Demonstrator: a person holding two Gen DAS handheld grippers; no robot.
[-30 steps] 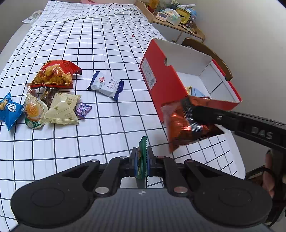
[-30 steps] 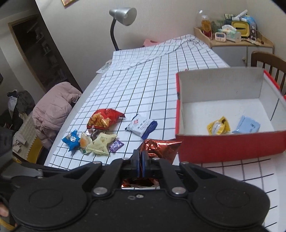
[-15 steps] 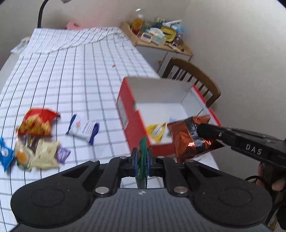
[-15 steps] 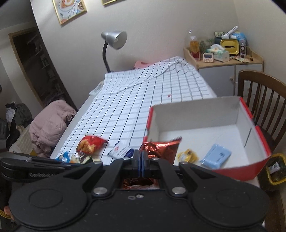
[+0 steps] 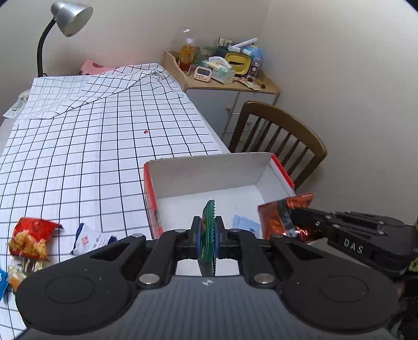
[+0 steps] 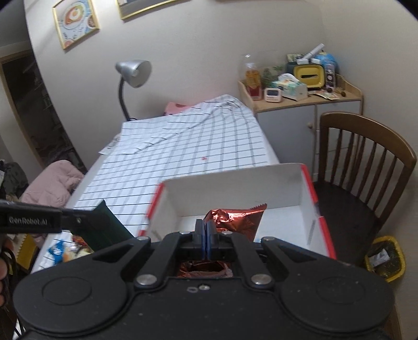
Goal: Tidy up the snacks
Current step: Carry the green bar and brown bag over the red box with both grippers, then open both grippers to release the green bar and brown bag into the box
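Note:
My left gripper (image 5: pixel 207 232) is shut on a flat green packet (image 5: pixel 209 217), held above the near end of the red box (image 5: pixel 209 170) with its white inside. My right gripper (image 6: pixel 206 235) is shut on a shiny orange-red foil bag (image 6: pixel 235 219), held over the box's near edge (image 6: pixel 324 235). The foil bag also shows in the left wrist view (image 5: pixel 282 217) at the box's right side. A light blue packet (image 5: pixel 245 223) lies inside the box. The left gripper and green packet show in the right wrist view (image 6: pixel 102 222).
Loose snacks lie on the checked tablecloth (image 5: pixel 91 157) at left: a red chip bag (image 5: pixel 28 235), a white and blue packet (image 5: pixel 91 238). A wooden chair (image 5: pixel 282 136) stands right of the box. A cluttered cabinet (image 5: pixel 224 75) and a lamp (image 5: pixel 68 15) stand at the back.
Both grippers have risen and moved over the box with their packets. The views have tilted up, so the box now lies directly below and ahead.

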